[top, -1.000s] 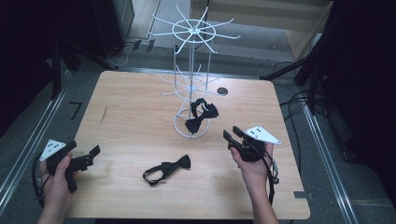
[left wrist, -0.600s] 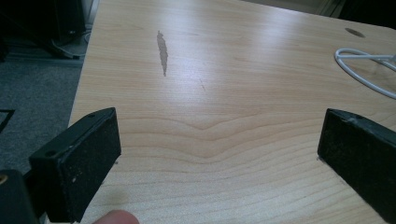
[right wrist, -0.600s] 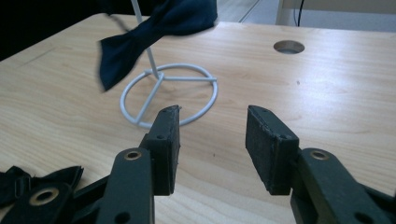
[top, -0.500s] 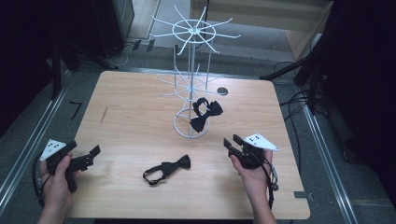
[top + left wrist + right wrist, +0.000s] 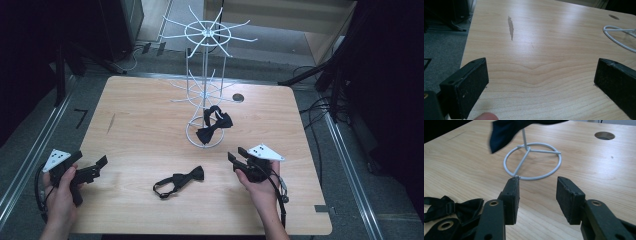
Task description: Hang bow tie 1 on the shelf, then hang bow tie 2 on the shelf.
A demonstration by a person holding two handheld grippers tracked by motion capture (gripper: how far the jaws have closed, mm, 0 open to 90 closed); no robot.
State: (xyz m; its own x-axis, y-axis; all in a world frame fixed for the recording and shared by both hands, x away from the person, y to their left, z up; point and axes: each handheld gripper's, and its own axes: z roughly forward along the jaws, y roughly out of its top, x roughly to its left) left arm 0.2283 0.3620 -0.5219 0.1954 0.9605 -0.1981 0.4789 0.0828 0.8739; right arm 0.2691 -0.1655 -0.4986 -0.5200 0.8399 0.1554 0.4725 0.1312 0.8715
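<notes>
- Two black bow ties are sharing a pale wooden table (image 5: 140, 125) that is standing on grey floor, with dark room edges and cables lying around it.
- One bow tie on the table (image 5: 180, 180) is lying flat near the 6 o'clock edge, between the two grippers.
- One hanging bow tie (image 5: 214, 125) is dangling on the white wire rack (image 5: 206, 75), which is standing toward 12 o'clock of centre, beside a round cable hole (image 5: 238, 97).
- At 8 o'clock, the left gripper (image 5: 92, 169) is resting in a hand with its jaws spread wide, gripping nothing, over bare wood.
- At 4 o'clock, the right gripper (image 5: 235, 154) is hovering with jaws partly apart and empty, pointing at the rack's ring base (image 5: 532, 161), with the flat bow tie just beside it.
</notes>
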